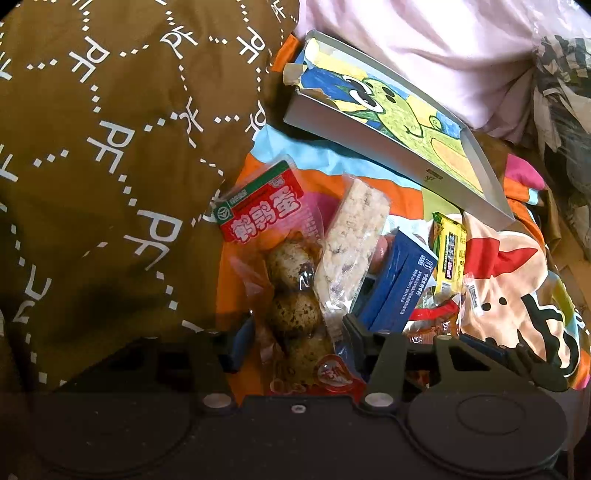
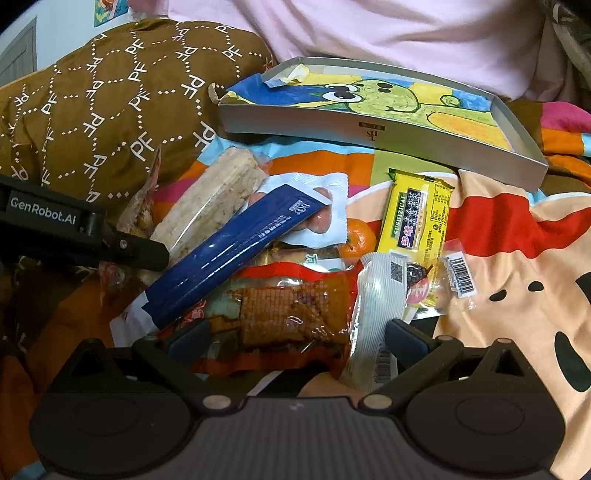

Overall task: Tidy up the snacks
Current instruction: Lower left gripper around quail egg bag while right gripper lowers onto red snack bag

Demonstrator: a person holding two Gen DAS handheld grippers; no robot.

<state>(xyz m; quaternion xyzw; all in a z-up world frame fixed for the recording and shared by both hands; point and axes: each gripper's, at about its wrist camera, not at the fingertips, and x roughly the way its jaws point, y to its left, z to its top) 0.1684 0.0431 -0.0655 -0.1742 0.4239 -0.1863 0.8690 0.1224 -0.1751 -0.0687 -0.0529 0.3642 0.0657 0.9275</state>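
Note:
A pile of snacks lies on a colourful bedspread. In the left wrist view my left gripper (image 1: 297, 332) is open, its jaws on either side of a clear pack of quail eggs (image 1: 291, 291) with a red label. A rice-crisp bar (image 1: 351, 240), a blue box (image 1: 397, 280) and a yellow packet (image 1: 448, 251) lie beside it. In the right wrist view my right gripper (image 2: 295, 336) is open around a brown dried-tofu pack (image 2: 291, 314). The blue box (image 2: 236, 251), rice-crisp bar (image 2: 218, 199), yellow packet (image 2: 415, 218) and a mandarin (image 2: 356, 240) lie ahead. The left gripper's body (image 2: 74, 229) shows at left.
A grey shallow tray (image 2: 369, 129) lined with a cartoon drawing sits behind the pile; it also shows in the left wrist view (image 1: 369, 136). A brown patterned quilt (image 1: 110, 147) bulges at left, and a pink sheet (image 2: 369, 33) lies beyond.

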